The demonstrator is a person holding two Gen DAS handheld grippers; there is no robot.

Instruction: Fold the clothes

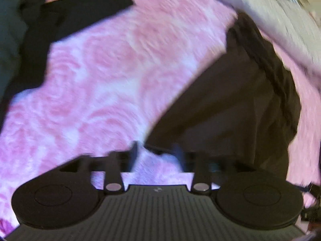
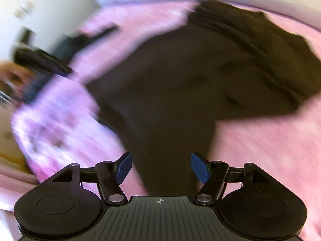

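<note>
Nearest the right wrist camera, the right gripper [image 2: 161, 165] is seen with its two blue-padded fingers [image 2: 124, 165] spread wide, and nothing is held between them. Just beyond the fingers a dark brown garment [image 2: 180, 76] is spread on the pink bedspread [image 2: 260, 150]; a narrow part of it runs down toward the gap between the fingers, and its bunched, creased part is found toward the far right edge of the bed. At the left edge of this view the other gripper [image 2: 40, 60] is seen, badly blurred, gripped by a hand [image 2: 12, 74].

From the left wrist camera, the left gripper [image 1: 157, 153] is shown with its fingers parted by a moderate gap, and only the pink rose-patterned bedspread [image 1: 120, 70] is seen between them; nothing is gripped. The near corner of the brown garment [image 1: 230, 100] lies just beyond the fingertips, toward the right finger, though whether it is touched cannot be told through the blur. A pile of black and dark green clothes [image 1: 30, 30] is heaped at the far left corner of the bed, well apart from the brown garment
</note>
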